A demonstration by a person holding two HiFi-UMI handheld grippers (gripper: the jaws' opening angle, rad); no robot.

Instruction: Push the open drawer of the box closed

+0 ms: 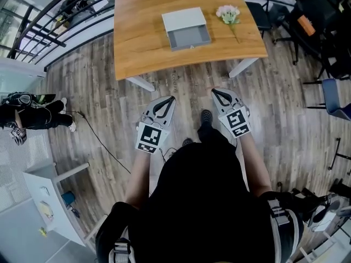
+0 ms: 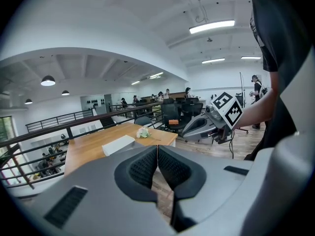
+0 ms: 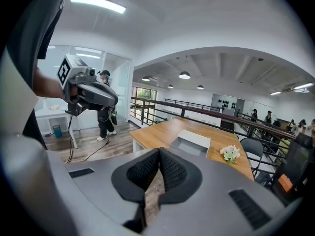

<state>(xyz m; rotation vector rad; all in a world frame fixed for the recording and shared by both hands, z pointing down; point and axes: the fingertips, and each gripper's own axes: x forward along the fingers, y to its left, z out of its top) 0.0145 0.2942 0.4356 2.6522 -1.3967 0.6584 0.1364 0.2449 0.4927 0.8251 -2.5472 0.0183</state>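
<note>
Table [image 1: 142, 43] ahead of left gripper [image 2: 157, 149]: smooth wood grain. Box [image 1: 185, 19]: matt grey. Gripper pads [image 2: 142, 168]: black, ribbed.

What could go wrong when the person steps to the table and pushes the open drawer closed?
1. The box stands free on the table, so a push on its drawer may slide the whole box away.
2. The flowers lie right of the box; the right tool could sweep them off.
3. A cable crosses the floor on the person's left; a foot may catch it.
</note>
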